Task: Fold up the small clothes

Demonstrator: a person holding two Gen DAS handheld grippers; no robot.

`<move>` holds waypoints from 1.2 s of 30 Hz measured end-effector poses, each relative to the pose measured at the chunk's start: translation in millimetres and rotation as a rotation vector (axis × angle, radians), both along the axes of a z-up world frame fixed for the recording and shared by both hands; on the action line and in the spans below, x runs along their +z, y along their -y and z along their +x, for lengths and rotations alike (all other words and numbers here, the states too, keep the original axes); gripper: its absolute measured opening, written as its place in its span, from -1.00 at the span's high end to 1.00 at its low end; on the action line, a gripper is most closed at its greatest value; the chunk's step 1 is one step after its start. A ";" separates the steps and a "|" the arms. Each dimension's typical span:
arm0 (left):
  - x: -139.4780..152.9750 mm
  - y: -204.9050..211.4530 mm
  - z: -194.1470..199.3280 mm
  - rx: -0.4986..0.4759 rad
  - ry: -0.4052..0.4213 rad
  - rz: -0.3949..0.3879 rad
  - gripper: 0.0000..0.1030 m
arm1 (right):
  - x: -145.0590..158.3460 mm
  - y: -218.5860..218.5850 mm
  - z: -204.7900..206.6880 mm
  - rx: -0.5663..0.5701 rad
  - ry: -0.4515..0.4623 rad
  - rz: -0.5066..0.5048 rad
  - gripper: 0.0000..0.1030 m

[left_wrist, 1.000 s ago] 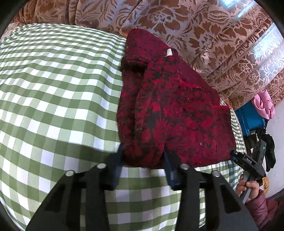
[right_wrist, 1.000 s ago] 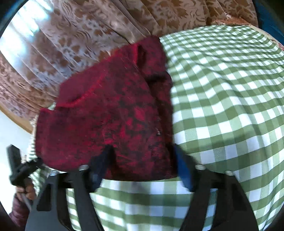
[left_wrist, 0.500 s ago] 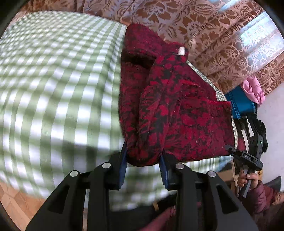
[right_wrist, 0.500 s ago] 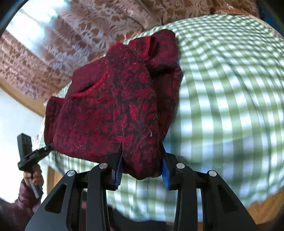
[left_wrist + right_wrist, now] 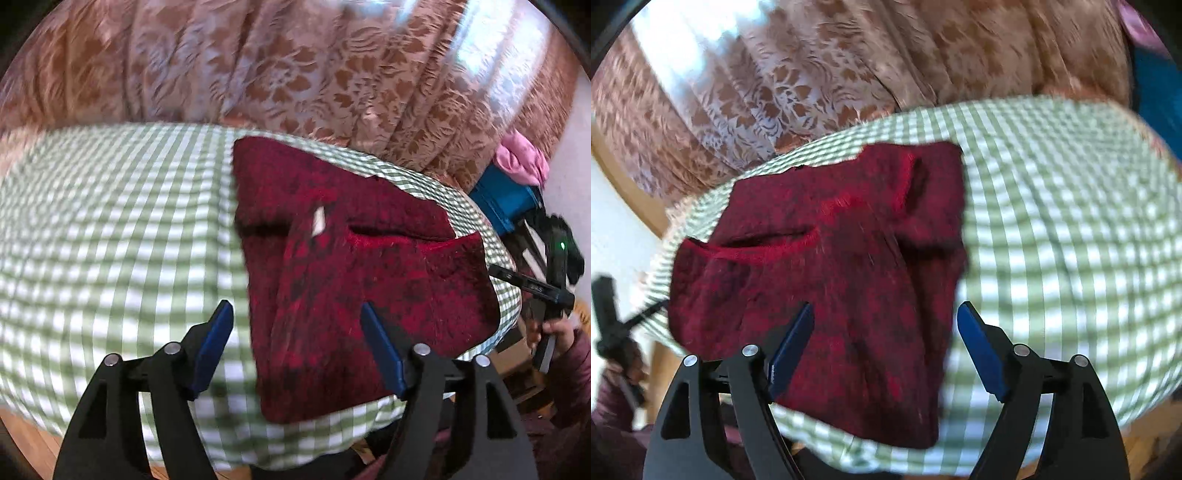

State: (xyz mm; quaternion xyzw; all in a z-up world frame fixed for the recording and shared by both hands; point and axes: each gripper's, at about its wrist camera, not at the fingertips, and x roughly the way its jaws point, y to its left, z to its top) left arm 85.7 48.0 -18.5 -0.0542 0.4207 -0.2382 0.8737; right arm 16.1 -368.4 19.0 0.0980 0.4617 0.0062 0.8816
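A dark red patterned knit garment (image 5: 351,280) lies folded on the green-checked tablecloth (image 5: 110,240), with a small white label (image 5: 317,220) showing. My left gripper (image 5: 297,332) hovers above its near left corner, jaws opening, pads clear of the cloth. In the right wrist view the same garment (image 5: 842,280) reaches the table's near edge. My right gripper (image 5: 884,338) hangs over its near right corner, jaws opening too, nothing pressed between the blue pads. The other gripper and the hand holding it show at each view's outer edge.
Brown patterned curtains (image 5: 295,74) hang behind the table. A blue box (image 5: 502,201) with pink cloth (image 5: 521,157) on it stands at the far right. Wooden floor (image 5: 22,435) shows below the table's near edge. The tablecloth (image 5: 1071,240) spreads wide to the right.
Both grippers let go of the garment's near edge, opened wide, and rose back from the table. The garment dropped flat onto the cloth, folded over.
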 end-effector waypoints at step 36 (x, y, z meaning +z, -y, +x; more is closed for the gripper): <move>48.3 32.2 144.7 0.089 0.125 -0.045 0.72 | 41.1 36.1 130.1 -0.180 0.164 0.060 0.59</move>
